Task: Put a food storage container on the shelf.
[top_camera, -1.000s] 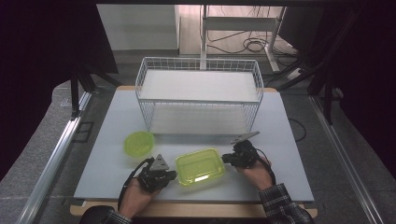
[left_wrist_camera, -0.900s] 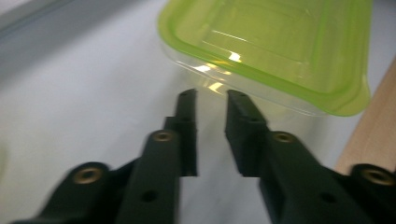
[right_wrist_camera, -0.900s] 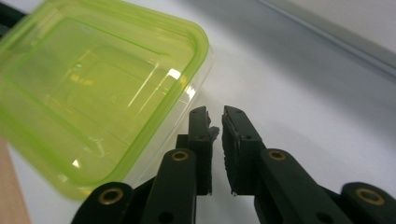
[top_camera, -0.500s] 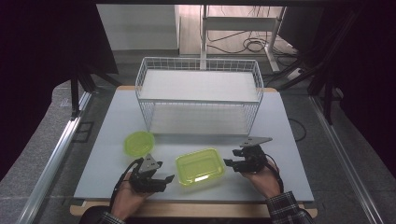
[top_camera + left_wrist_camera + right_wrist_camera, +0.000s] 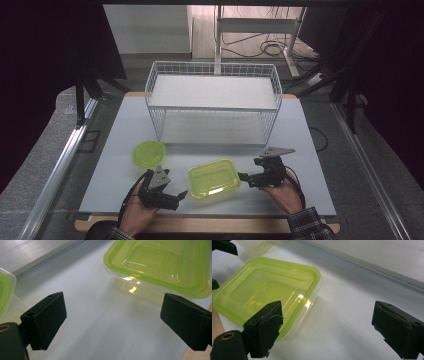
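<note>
A white wire basket stands at the back of the bench, well behind both hands, with nothing between the tools and the container. One round green-lidded container sits near the basket's left front corner, just beyond the left tool.

The rectangular container lies near the front edge of the bench, between the two tools. It has a clear plastic body and a translucent lime-green lid with a raised stepped panel and rounded corners, closed on top.

The left tool has just been opening; its jaws stand wide apart with only bare bench between them, the container beside its right jaw. The right tool has just been opening as well, jaws wide, gripping nothing, the container's corner behind its left jaw.

Count: two containers, one basket, two tools.
</note>
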Available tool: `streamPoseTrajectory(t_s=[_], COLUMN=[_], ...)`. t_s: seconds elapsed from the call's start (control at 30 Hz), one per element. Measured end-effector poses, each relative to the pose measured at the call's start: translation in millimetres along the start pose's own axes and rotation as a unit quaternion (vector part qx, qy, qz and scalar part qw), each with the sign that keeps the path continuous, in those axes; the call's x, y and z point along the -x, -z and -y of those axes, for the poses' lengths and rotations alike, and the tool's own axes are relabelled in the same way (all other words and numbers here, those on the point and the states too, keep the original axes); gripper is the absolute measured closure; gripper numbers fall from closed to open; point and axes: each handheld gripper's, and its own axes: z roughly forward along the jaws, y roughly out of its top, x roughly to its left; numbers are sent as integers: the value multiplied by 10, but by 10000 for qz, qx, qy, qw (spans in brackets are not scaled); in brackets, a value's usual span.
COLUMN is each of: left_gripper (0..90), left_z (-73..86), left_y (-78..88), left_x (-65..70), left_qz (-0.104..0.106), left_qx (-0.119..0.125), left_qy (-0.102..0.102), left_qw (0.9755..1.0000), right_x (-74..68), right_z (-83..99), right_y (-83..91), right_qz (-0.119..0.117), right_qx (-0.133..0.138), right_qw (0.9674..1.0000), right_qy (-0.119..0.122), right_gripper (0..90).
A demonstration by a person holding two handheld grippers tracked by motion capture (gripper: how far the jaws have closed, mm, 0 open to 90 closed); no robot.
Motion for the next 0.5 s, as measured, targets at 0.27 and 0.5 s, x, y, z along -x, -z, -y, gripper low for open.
streamPoseTrajectory(t_s=[0.27, 0.5], left_gripper=[64, 66], left_z=[9, 11], left_y=[-21, -30], left_x=[10, 18], left_qz=[-137, -242], left_qx=[-95, -127], left_qy=[-179, -247], left_qw=[9997, 9993], right_x=[-2, 48], right_z=[-38, -92], right_y=[-67, -124], right_qz=[-188, -465], right_qx=[-198, -219], right_qw=[9989, 9954], right_qy=[-382, -807], right_gripper=[58, 217])
